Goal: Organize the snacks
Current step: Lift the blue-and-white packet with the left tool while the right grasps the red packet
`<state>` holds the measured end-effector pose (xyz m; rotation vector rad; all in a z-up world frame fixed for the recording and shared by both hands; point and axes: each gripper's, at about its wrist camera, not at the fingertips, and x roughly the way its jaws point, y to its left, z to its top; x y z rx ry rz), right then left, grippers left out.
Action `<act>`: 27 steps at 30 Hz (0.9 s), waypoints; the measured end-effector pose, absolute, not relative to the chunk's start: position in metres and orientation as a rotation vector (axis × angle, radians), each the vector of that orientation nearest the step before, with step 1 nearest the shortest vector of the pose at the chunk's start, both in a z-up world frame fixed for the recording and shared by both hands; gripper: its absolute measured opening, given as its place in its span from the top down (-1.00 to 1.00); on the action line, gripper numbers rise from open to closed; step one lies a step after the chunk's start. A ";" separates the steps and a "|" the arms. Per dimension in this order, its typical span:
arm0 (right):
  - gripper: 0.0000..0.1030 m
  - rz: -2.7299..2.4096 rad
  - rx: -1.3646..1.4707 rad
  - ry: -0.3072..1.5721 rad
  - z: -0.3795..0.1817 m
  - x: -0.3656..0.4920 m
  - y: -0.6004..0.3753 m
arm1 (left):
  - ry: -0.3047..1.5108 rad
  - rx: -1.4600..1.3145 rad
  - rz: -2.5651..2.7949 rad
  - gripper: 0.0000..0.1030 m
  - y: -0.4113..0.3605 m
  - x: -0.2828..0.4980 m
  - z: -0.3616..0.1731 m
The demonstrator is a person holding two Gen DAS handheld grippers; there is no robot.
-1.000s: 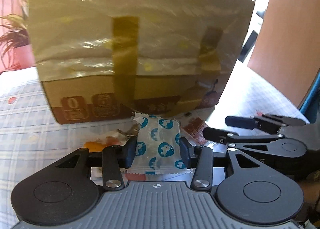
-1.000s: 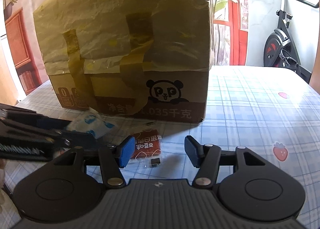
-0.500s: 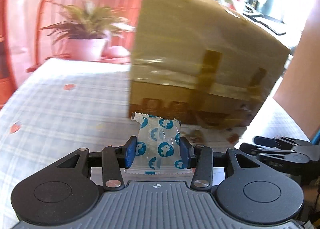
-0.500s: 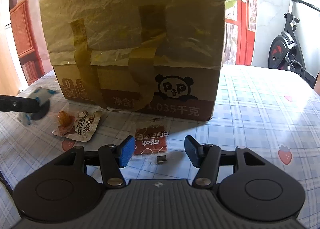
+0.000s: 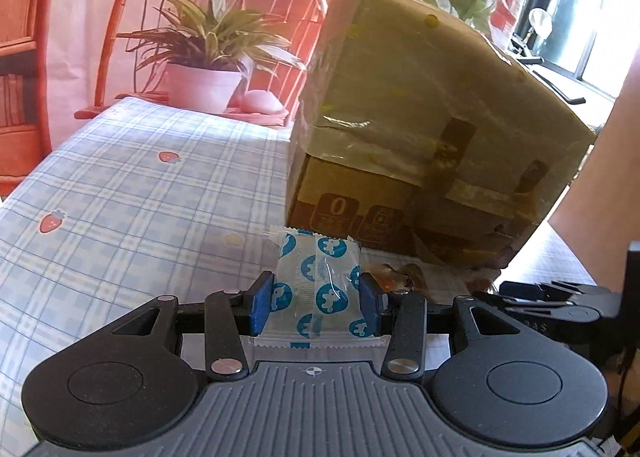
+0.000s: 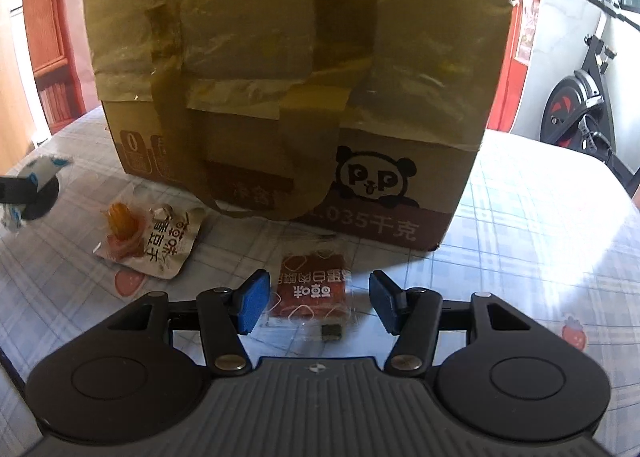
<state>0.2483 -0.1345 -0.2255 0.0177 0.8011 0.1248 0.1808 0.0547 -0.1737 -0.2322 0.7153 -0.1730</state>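
Above the tablecloth [image 5: 120, 185] | left gripper [image 5: 316, 305] jaws pinching blue-spotted packet [image 5: 316, 285] | right gripper [image 6: 320, 303] jaws spread around red packet [image 6: 310, 289]

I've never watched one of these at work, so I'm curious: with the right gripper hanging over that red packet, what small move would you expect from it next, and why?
Probably it lowers a little and closes. The right gripper is open and empty, its blue pads either side of the red snack packet, which lies flat on the checked tablecloth in front of the cardboard box. The left gripper already holds a blue-dotted packet.
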 end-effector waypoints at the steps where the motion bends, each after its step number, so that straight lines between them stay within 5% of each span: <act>1: -0.17 0.122 0.020 0.800 -0.226 0.249 -0.134 | 0.716 -0.232 -0.176 0.07 0.055 0.180 -0.176; 27: -0.18 0.095 0.015 0.767 -0.233 0.248 -0.128 | 0.756 -0.205 -0.222 0.07 0.040 0.176 -0.180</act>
